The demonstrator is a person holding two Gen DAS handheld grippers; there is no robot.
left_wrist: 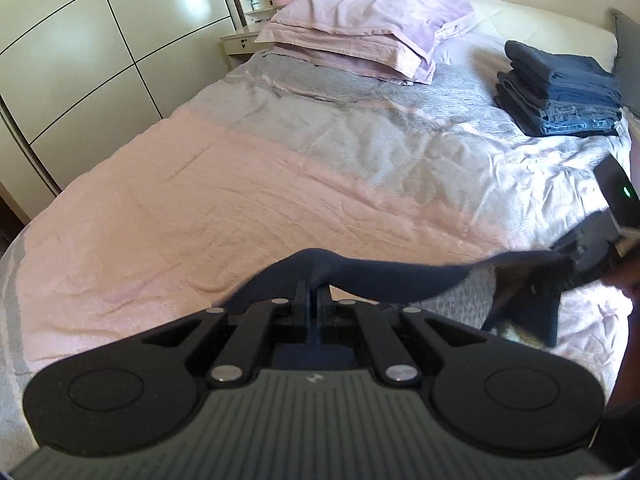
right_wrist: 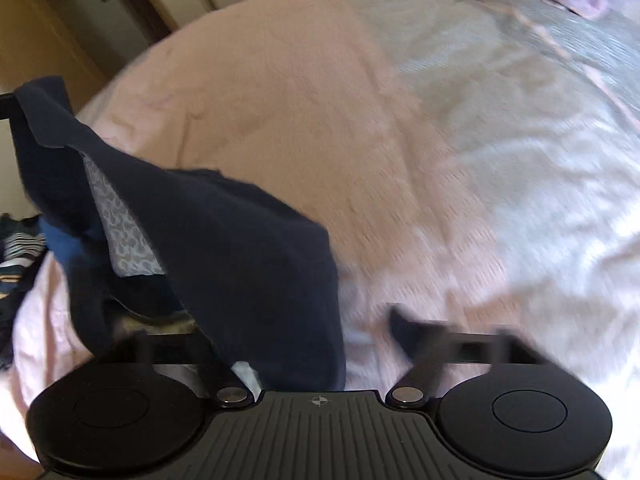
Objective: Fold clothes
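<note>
My dark navy garment (left_wrist: 360,276) hangs above the near edge of the bed (left_wrist: 200,208) — a limp, matte cloth stretched in a sagging band from one gripper to the other, with a pale patterned lining (right_wrist: 120,232) showing inside its folds. My left gripper (left_wrist: 311,292) is clamped together on its upper edge, the cloth pinched between the pads. My right gripper (right_wrist: 288,336) is blurred; the cloth drapes over its left finger and I cannot tell whether the pads press it. Beyond, a pink-and-grey bedspread, lilac pillows (left_wrist: 360,28) at the head and a stack of folded blue clothes (left_wrist: 560,88) well apart — on the far right side.
</note>
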